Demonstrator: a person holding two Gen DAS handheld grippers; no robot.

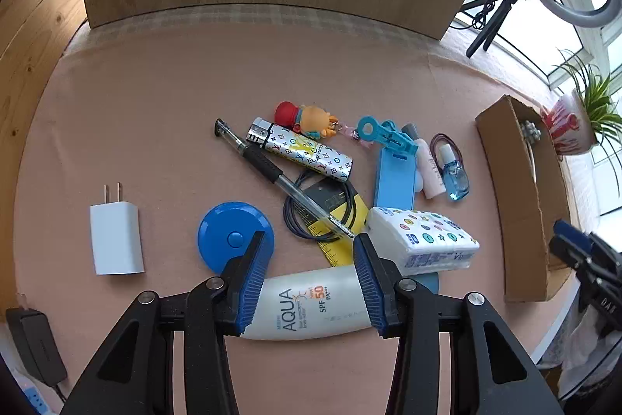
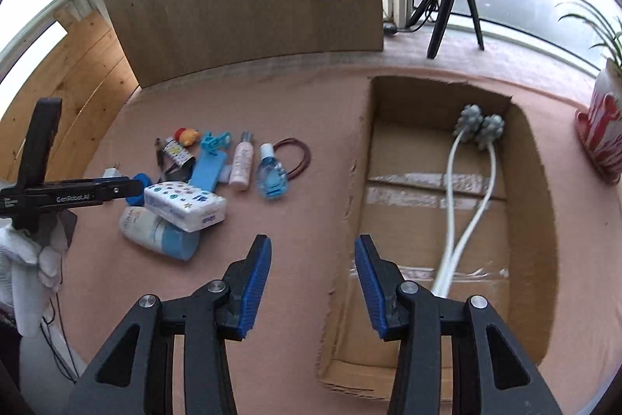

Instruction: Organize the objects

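My left gripper (image 1: pixel 309 282) straddles the white AQUA sunscreen tube with the pale blue cap (image 1: pixel 311 304), pads wide on either side of its body; whether they press it yet I cannot tell. The tube lies flat on the pink tablecloth (image 1: pixel 155 111), its cap end tucked under the white tissue pack with coloured dots (image 1: pixel 423 240). I judge it light, smooth and squeezable, so I want a gentle grip across the firmer shoulder, not the soft middle. My right gripper (image 2: pixel 313 282) hangs wide open and empty at the near rim of the open brown cardboard box (image 2: pixel 361 158), which holds a white two-headed roller massager (image 2: pixel 472 181)
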